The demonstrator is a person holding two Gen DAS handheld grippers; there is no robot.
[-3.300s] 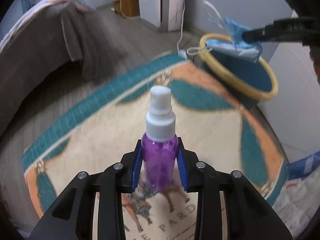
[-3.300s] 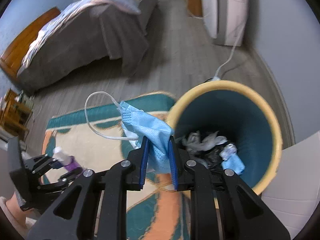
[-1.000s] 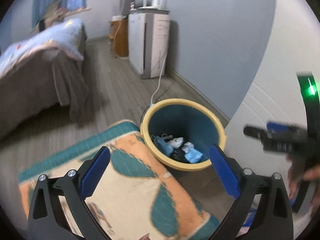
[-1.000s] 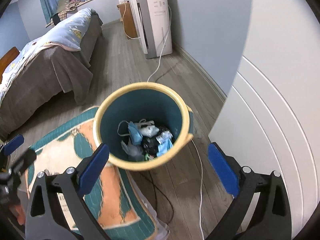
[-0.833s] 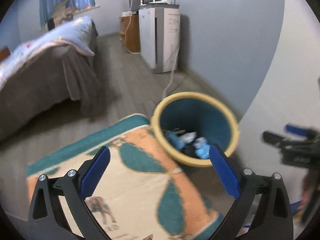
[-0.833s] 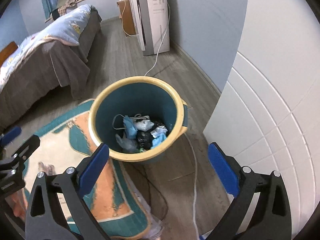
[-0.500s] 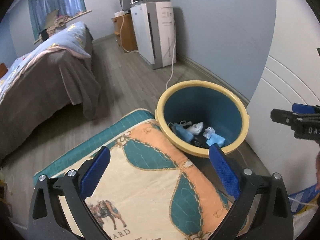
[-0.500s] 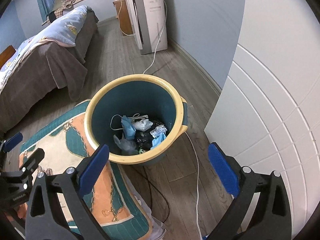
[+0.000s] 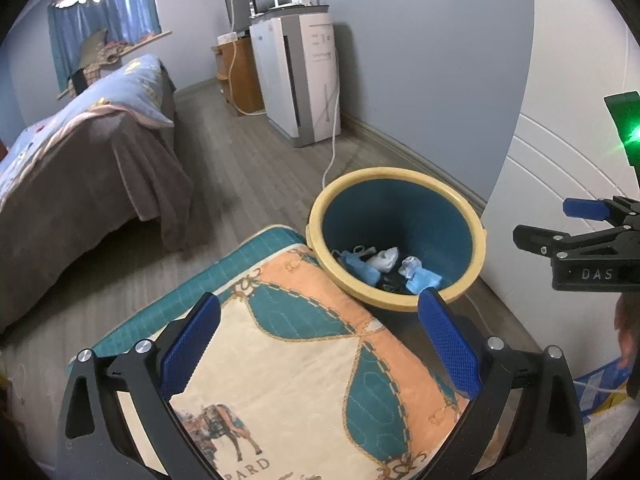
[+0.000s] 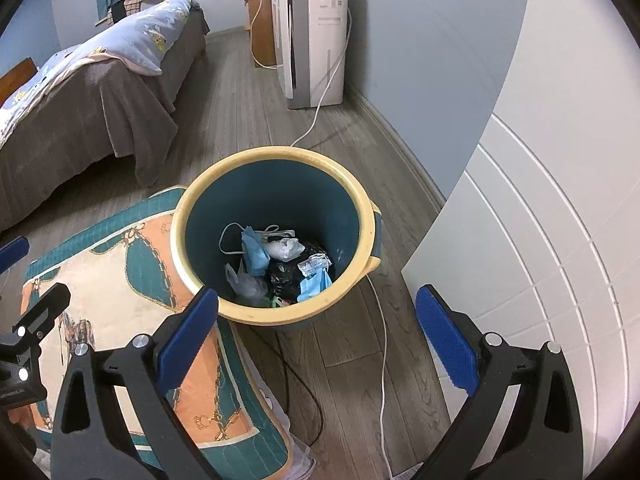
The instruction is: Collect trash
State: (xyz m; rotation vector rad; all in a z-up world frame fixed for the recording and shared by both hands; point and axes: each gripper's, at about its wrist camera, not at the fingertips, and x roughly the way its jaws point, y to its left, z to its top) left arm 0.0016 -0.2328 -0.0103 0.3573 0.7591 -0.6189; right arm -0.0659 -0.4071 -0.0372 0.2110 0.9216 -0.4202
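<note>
- The bin (image 10: 276, 236) stands on the wood floor (image 10: 248, 120), hemmed in: its rim touches the mat (image 9: 288, 360) on one side, and the white panelled wall (image 10: 540, 240) is just beside it on the other. Open floor runs beyond it toward the bed (image 9: 80, 168).
- My right gripper (image 10: 316, 344) is spread wide with nothing in it, the bin's near rim between and just ahead of the blue pads (image 10: 188, 336).
- My left gripper (image 9: 320, 348) is spread wide too and holds nothing, over the mat, with the bin ahead and to the right.
- Trash (image 10: 276, 264) lies at the bin's bottom: blue masks, clear and black bags.
- Only the right view shows the white cord (image 10: 380, 344) and dark cable (image 10: 304, 384) on the floor at the bin's foot.
- Only the left view shows the horse print (image 9: 224, 432).
</note>
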